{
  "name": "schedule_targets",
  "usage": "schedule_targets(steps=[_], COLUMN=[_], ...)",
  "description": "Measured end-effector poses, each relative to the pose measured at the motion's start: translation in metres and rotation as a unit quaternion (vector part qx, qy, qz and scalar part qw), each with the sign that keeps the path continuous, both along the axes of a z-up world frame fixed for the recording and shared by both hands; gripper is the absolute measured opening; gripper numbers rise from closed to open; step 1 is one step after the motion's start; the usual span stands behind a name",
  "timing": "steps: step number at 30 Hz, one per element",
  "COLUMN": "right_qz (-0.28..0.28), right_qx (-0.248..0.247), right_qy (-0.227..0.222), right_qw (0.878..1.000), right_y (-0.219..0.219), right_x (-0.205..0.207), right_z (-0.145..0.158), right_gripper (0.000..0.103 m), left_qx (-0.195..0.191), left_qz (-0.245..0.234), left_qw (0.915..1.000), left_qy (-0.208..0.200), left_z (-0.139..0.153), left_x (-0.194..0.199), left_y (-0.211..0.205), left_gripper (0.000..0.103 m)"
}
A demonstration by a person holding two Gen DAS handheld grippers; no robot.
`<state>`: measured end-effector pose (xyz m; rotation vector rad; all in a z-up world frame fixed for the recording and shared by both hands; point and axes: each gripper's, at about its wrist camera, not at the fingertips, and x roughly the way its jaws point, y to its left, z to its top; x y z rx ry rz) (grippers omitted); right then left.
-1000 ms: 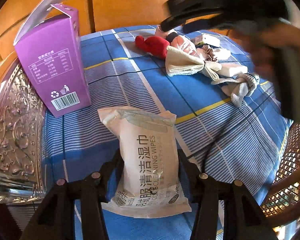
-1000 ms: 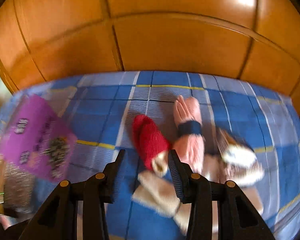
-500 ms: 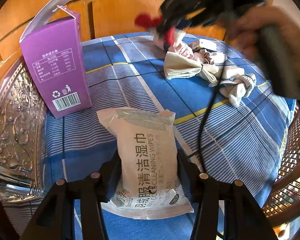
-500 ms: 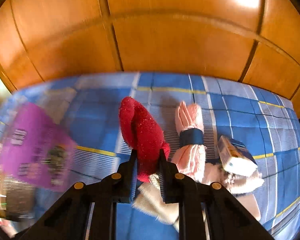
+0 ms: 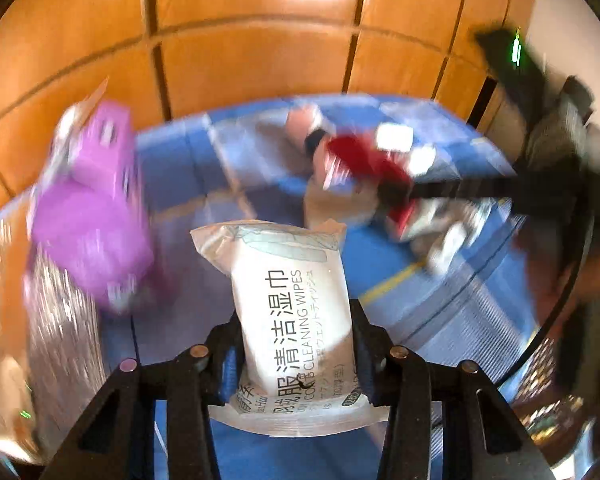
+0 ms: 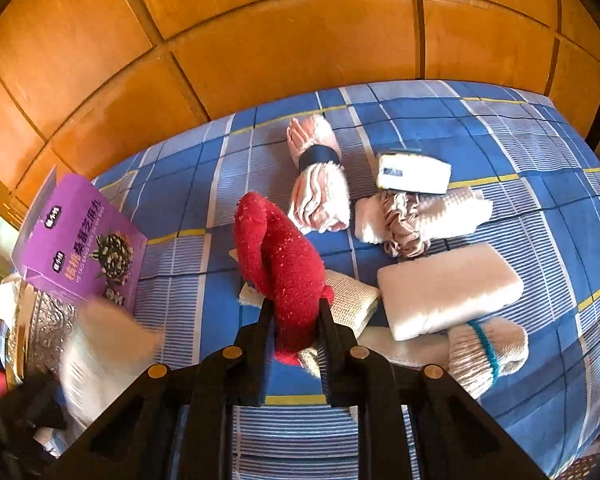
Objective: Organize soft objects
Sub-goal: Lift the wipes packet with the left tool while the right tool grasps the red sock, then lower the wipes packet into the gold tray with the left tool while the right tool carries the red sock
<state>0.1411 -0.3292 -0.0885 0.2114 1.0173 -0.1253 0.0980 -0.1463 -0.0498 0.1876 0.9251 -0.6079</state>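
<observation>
My left gripper [image 5: 296, 344] is shut on a beige pack of cleaning wipes [image 5: 292, 312] and holds it above the blue checked cloth [image 5: 452, 312]. My right gripper [image 6: 296, 320] is shut on a red fuzzy sock [image 6: 280, 256], lifted above the cloth [image 6: 180, 208]. It shows blurred in the left wrist view [image 5: 364, 164]. On the cloth lie a pink rolled towel with a dark band [image 6: 320, 184], a white pad [image 6: 448, 288], a scrunchie [image 6: 404, 220], a beige woven cloth [image 6: 352, 300] and a rolled glove with a teal band [image 6: 488, 348].
An open purple box [image 6: 84, 248] stands at the left by an ornate silver tray [image 6: 48, 328]. A small white packet [image 6: 412, 172] lies at the back. Wooden panels [image 6: 284, 32] rise behind the cloth. The left wrist view is motion-blurred.
My right gripper closed on the red sock and lifted it off the cloth. My left gripper raised the wipes pack off the cloth and swung, blurring its view.
</observation>
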Motion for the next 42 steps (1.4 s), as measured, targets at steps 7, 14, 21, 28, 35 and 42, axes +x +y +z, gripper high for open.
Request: schedule_targets(steps=[7,14,21,28,35,42], right_qz=[0.008,0.016,0.041,0.050,0.061,0.068], right_qx=[-0.015,-0.022,-0.042,-0.065,-0.093,-0.115], right_qy=[-0.006,-0.012,-0.010,0.003,0.012,0.022], right_qw=[1.000,1.000,0.998,0.997,0.994,0.991], right_y=[0.005,0.006,0.018,0.024,0.033,0.038], right_x=[-0.003,-0.001,0.000,0.002,0.003,0.005], right_z=[0.001,0.001,-0.001,-0.006,-0.011,-0.015], right_gripper=[0.017,0.017,0.017,0.017,0.017,0.017], left_qx=[-0.040,-0.036,-0.025,-0.044,-0.042,-0.050], left_qz=[0.036,0.151,0.258,0.367,0.431,0.431], left_qw=[0.9985,0.9862,0.9633,0.9278,0.9010,0.9004], left_qy=[-0.013,-0.059,-0.069,-0.048,-0.017,0.029], left_z=[0.070,0.118,0.102,0.062,0.020,-0.021], left_x=[0.085,0.156,0.130,0.040,-0.039,-0.074], left_y=[-0.020,0.044,0.180,0.306,0.368,0.372], left_gripper=[0.046,0.047,0.047,0.047,0.047,0.048])
